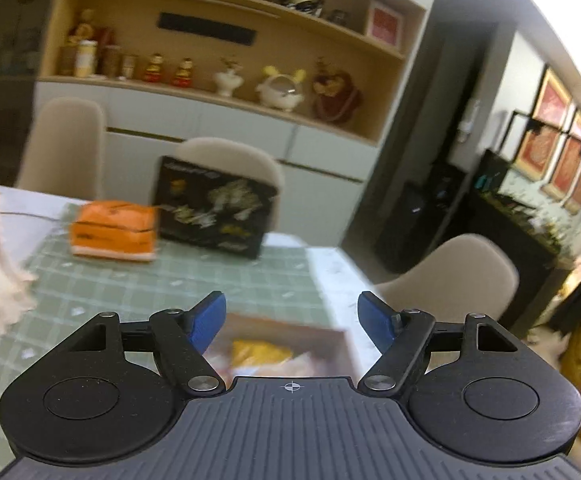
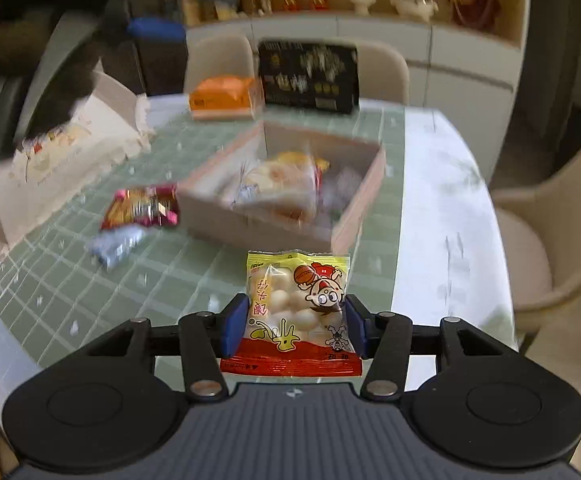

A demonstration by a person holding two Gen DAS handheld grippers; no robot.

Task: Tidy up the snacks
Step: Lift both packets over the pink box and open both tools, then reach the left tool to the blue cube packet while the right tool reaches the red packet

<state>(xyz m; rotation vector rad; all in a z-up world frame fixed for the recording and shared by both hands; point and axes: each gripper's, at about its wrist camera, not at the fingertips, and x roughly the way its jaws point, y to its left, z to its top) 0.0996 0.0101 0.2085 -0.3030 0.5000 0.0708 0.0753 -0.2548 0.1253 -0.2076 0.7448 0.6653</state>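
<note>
Left gripper [image 1: 292, 322]: jaws wide apart, nothing between them, hovering over the cardboard box [image 1: 290, 344] near the table's right edge. Right gripper [image 2: 296, 326]: pads pinched on both side edges of a yellow-and-red snack packet [image 2: 296, 312], held above the green checked cloth [image 2: 162, 280], just short of the box's [image 2: 282, 184] near wall.

Left to right on the table [image 2: 446, 208]: torn white carton [image 2: 70, 156] at the left edge, red-pink packet [image 2: 142, 208] and a silvery-blue one [image 2: 116, 246] loose beside the box, then the box, already holding several bags. Orange pack [image 2: 224, 98] and black carton [image 2: 310, 78] sit at the far edge.

Risks:
- The grip is only on the film edges; the packet could slip or twist if swung fast.
- Box looks fairly full; a drop near the rim could leave the packet hanging over the wall.
- Left gripper is over the same box, so the two could collide.

Writing: the held packet shows upside-down Chinese characters and a cartoon boy with a basketball. I can't read it reliably; everything else is too blurred.
</note>
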